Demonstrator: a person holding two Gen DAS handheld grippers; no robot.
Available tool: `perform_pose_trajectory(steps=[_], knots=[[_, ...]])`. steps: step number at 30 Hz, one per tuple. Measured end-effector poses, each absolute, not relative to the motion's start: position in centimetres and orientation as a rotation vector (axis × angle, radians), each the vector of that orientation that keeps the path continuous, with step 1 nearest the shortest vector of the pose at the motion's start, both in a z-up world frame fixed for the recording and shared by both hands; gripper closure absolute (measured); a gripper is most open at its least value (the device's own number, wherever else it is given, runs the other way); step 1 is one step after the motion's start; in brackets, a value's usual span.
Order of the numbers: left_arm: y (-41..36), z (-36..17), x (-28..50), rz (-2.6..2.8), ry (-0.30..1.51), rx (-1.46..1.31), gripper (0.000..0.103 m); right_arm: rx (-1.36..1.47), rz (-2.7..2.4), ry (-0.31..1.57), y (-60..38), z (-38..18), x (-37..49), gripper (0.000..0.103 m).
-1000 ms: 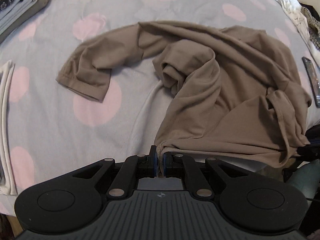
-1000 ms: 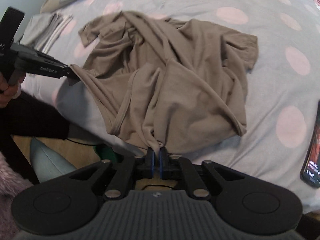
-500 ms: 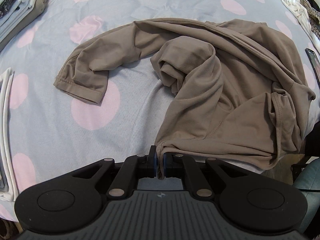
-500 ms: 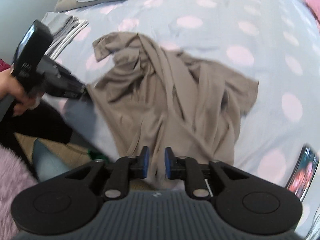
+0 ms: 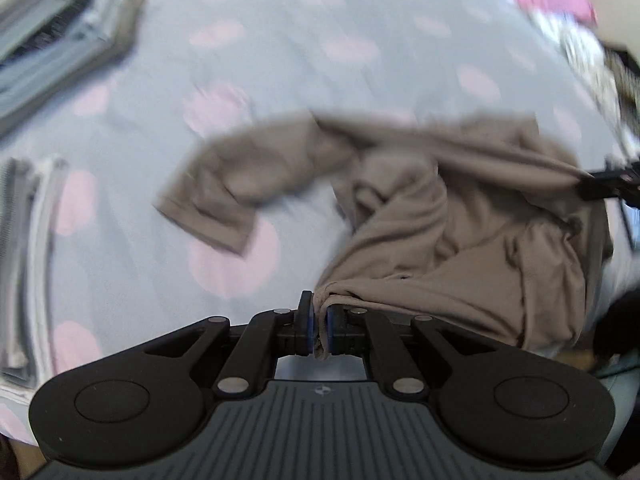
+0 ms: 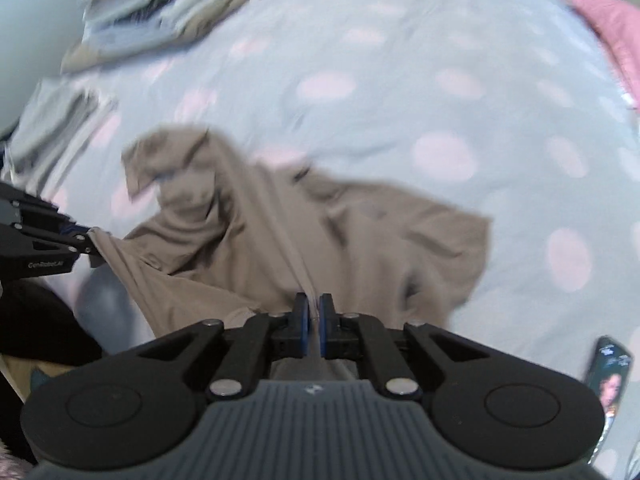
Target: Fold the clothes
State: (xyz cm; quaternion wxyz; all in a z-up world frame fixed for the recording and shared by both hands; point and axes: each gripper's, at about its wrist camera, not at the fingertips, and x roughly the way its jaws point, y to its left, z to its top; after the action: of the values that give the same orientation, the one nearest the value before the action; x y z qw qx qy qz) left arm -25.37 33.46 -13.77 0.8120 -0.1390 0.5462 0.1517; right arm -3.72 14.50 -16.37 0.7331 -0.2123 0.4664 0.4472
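A crumpled brown T-shirt (image 5: 420,216) lies spread on a grey bedsheet (image 5: 320,60) dotted with pink, both views blurred by motion. The left gripper (image 5: 319,322) pinches a bunched corner of the shirt's near edge, its jaws clamped on the cloth. The right gripper (image 6: 314,322) has its jaws nearly closed on a taut ridge of fabric running up the shirt's middle. Stacks of folded clothes (image 6: 160,12) sit at the far left of the bed; a phone (image 6: 608,368) lies at the right.
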Motion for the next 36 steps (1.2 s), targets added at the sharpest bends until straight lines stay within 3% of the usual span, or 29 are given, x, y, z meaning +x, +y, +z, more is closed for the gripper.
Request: perform_pose_trajectory(steps=[12, 23, 27, 36], knots=[[38.7, 0.0, -22.9, 0.470, 0.830, -0.221, 0.100, -0.275, 0.761, 0.733, 8.5, -5.2, 1.9, 0.097], [35.1, -14.9, -23.7, 0.279, 1.262, -0.220, 0.100, -0.333, 0.699, 1.164, 5.1, -18.0, 0.6, 0.097], [35.3, -17.5, -24.7, 0.289, 1.335, -0.246, 0.100, -0.313, 0.704, 1.292, 4.3, -21.0, -0.2, 0.097], [34.4, -18.2, -24.5, 0.293, 1.364, -0.193, 0.100, -0.431, 0.825, 1.189, 6.6, -17.3, -0.7, 0.087]])
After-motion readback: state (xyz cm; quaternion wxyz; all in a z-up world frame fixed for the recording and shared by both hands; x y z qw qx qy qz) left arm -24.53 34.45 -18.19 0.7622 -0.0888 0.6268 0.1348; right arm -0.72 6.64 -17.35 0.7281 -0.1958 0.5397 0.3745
